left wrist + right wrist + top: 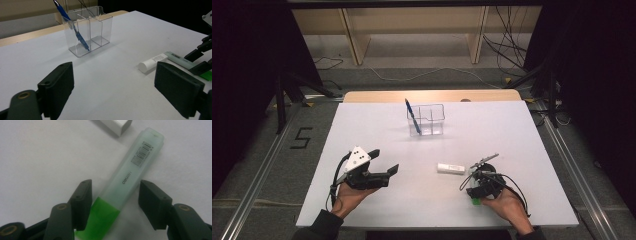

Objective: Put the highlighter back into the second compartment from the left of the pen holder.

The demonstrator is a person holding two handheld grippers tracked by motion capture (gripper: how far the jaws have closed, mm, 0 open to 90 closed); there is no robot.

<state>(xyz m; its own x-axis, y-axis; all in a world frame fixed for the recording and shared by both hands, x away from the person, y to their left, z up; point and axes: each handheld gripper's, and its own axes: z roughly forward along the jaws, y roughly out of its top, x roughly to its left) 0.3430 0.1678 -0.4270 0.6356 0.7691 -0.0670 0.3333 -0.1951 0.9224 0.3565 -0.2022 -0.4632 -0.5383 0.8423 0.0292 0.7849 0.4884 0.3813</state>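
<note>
A pale highlighter with a green cap (125, 182) lies flat on the white table top (422, 200). My right gripper (115, 202) points down over it and straddles its cap end. Its jaws are partly open, with a gap still showing on the right side. In the high view the right gripper (477, 196) is at the front right, with a bit of the green cap (475, 201) under it. My left gripper (384, 161) hovers at the front left, wide open with nothing between its jaws (113, 85).
A white tube (450, 168) lies just left of the highlighter (178, 58). A clear divided organizer (432, 120) stands mid-back on the table, with a blue pen (413, 116) leaning in its left compartment. Cables and wooden shelving are on the floor beyond the table.
</note>
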